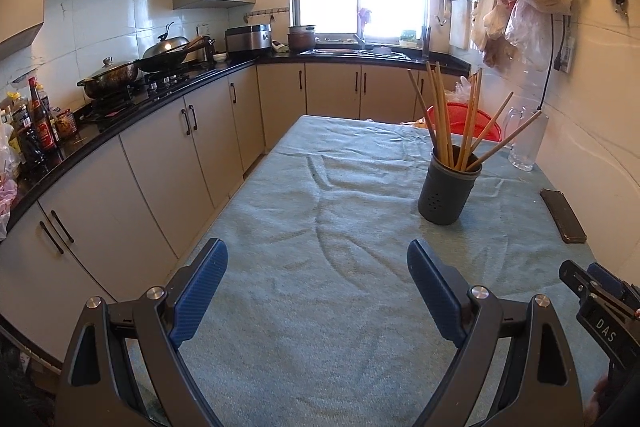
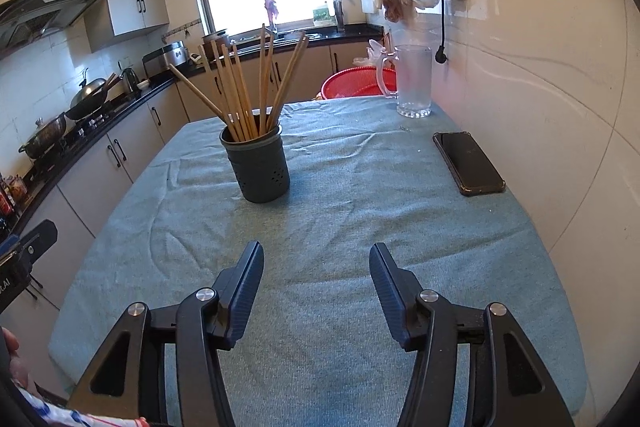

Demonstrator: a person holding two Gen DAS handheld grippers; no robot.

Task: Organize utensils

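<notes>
A dark grey perforated utensil holder (image 1: 449, 187) (image 2: 256, 167) stands upright on the table's blue-green cloth (image 1: 320, 227) (image 2: 360, 211). Several wooden chopsticks (image 1: 444, 115) (image 2: 240, 91) fan out of it. My left gripper (image 1: 318, 259) hovers open over the near cloth, short and left of the holder, with nothing between its pads. My right gripper (image 2: 316, 263) is also open and empty, its jaws still widening, with the holder ahead and slightly left. Part of the right gripper (image 1: 600, 303) shows at the left view's lower right edge.
A black phone (image 1: 562, 215) (image 2: 470, 163) lies near the wall on the right. A clear glass pitcher (image 2: 412, 83) (image 1: 524, 139) and a red basket (image 2: 352, 83) sit at the table's far end. Cabinets and a black counter (image 1: 160, 95) run along the left.
</notes>
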